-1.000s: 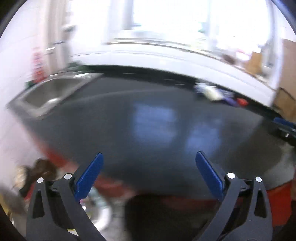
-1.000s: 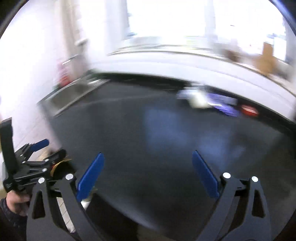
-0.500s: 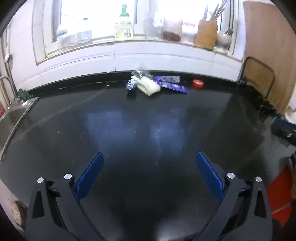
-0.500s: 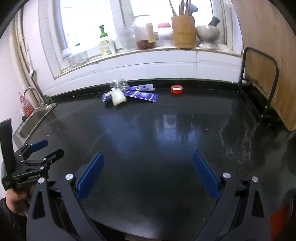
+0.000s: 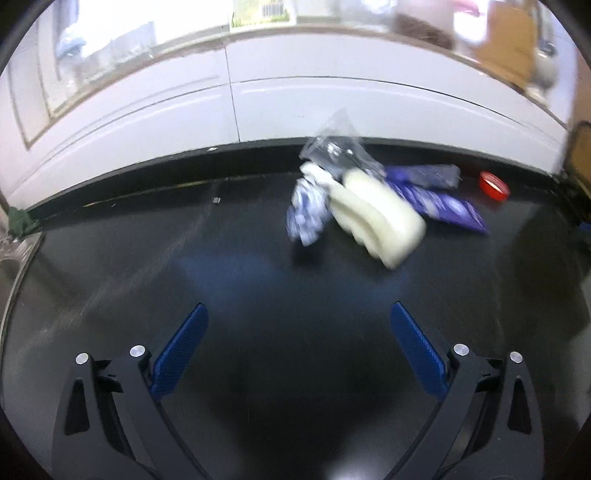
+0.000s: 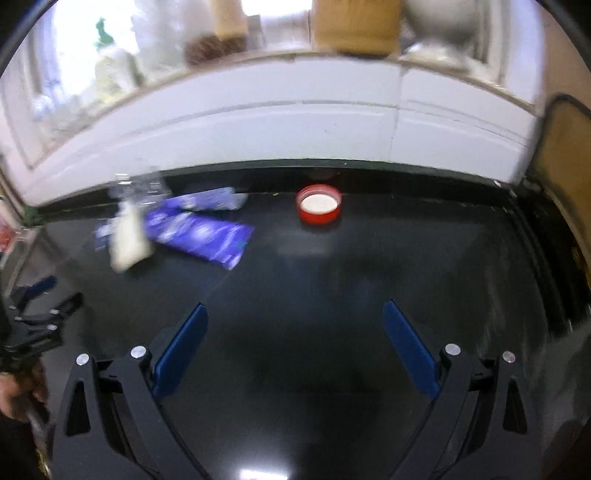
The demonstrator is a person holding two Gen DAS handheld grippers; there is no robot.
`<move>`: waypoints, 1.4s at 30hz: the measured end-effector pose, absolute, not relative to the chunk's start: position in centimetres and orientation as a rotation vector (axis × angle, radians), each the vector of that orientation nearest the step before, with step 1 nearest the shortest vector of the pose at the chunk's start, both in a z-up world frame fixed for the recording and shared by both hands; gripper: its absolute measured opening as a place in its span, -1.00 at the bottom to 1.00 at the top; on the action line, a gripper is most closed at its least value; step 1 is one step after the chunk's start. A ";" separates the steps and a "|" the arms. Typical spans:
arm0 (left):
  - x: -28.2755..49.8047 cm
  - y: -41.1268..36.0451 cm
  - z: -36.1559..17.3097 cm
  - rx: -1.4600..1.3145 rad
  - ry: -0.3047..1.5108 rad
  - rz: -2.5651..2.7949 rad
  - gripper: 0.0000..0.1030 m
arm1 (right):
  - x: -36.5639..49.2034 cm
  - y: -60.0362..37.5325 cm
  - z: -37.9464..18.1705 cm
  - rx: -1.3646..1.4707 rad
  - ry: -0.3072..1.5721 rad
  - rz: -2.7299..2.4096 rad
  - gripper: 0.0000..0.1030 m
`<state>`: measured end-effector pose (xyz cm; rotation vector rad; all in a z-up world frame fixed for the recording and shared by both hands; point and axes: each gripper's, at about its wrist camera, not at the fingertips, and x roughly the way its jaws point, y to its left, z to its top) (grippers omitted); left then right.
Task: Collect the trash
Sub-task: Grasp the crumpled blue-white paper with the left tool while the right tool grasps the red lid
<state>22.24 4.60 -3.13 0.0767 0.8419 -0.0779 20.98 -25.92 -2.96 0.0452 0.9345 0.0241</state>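
Observation:
Trash lies at the back of the black counter (image 5: 147,266): a white foam piece (image 5: 376,218), a crumpled blue-white wrapper (image 5: 306,214), a clear plastic bag (image 5: 336,147), a purple wrapper (image 5: 439,203) and a red lid (image 5: 494,185). My left gripper (image 5: 299,328) is open, a short way in front of the foam piece and crumpled wrapper. My right gripper (image 6: 293,325) is open too, with the red lid (image 6: 318,203) ahead and the purple wrapper (image 6: 201,232) and foam piece (image 6: 127,236) to its left. The left gripper (image 6: 44,314) shows at the right wrist view's left edge.
A white tiled wall (image 5: 295,107) rises behind the counter, under a windowsill with jars and a wooden holder (image 6: 354,26). A sink edge (image 5: 14,254) lies far left. A black wire rack (image 6: 569,110) stands at the right.
Both grippers moved forward across the counter toward the trash, which now looks much larger. Both stayed open.

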 end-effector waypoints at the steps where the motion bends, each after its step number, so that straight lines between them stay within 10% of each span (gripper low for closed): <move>1: 23.4 4.6 -3.3 0.081 0.847 -0.077 0.87 | 22.5 -26.1 -3.5 0.044 0.946 0.017 0.79; 11: 32.1 5.3 -5.6 0.089 0.911 -0.109 0.66 | 32.0 -27.0 -8.2 0.052 1.029 -0.011 0.66; 18: 32.3 4.8 -5.4 0.133 0.875 -0.177 -0.46 | 33.3 -26.3 -7.7 0.021 1.002 0.002 -0.04; 42: 8.5 6.2 -3.1 0.044 0.882 -0.049 -0.51 | 2.7 -22.6 -1.7 0.038 0.881 0.082 -0.04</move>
